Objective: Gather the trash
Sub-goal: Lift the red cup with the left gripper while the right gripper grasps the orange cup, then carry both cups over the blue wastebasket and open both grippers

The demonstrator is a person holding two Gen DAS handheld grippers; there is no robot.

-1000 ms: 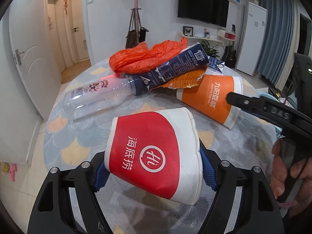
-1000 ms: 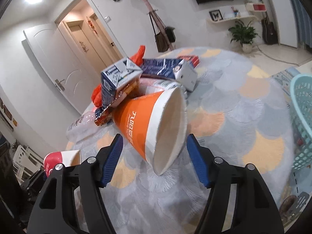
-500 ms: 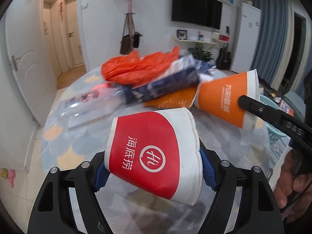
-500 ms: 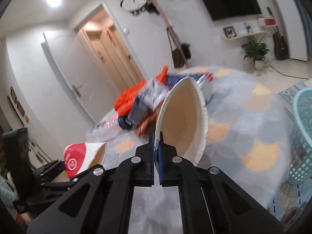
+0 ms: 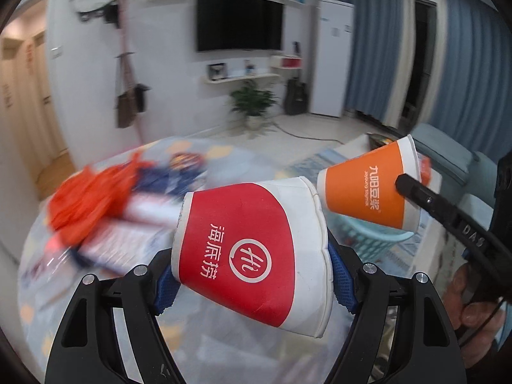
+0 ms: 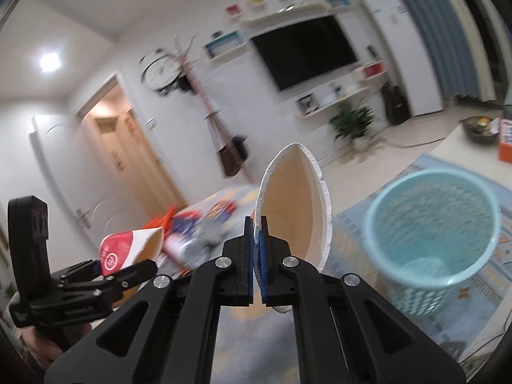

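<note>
A red-and-white paper cup (image 5: 243,249) lies sideways between the blue pads of my left gripper (image 5: 249,272), which is shut on it and holds it above the table. An orange paper cup (image 5: 364,188) hangs to its right. My right gripper (image 6: 256,256) is shut on that cup's wall, one pad inside the cup's mouth (image 6: 294,198) and one outside. In the right wrist view, the left gripper (image 6: 128,268) with the red cup (image 6: 118,252) is at the lower left. A light blue basket (image 6: 432,224) stands on the floor to the right, below the cups.
Blurred trash stays on the round patterned table (image 5: 38,304): an orange plastic bag (image 5: 89,198) and blue cartons (image 5: 172,172). The basket's rim (image 5: 361,240) shows past the table edge. A hand (image 5: 473,307) grips the right tool. A low table (image 6: 464,147) with a bowl is beyond.
The right gripper closed on the orange cup's wall and lifted it off the table. Both grippers with their cups have swung right, away from the trash pile, toward the blue basket.
</note>
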